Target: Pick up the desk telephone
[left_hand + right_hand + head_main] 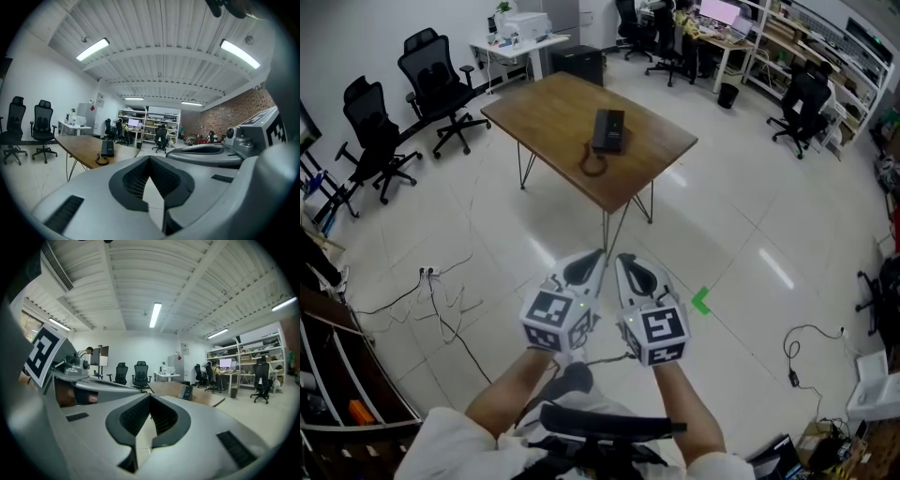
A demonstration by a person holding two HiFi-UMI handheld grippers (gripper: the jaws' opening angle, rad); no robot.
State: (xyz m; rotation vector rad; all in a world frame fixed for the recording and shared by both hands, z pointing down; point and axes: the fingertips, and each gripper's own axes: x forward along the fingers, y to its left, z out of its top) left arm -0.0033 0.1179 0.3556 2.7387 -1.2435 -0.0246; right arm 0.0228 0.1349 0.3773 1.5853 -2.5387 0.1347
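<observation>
Nothing is done yet: the desk telephone [608, 130] lies untouched on the desk [546, 108], well apart from the left tongs [599, 255] and right tongs [622, 259], both pinched together and empty

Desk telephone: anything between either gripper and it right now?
Nothing visible. The desk telephone sits on the wooden table, and only tiled floor separates that from the left gripper and right gripper, both shut and empty. Its coiled cord lies on the side facing them.
</observation>
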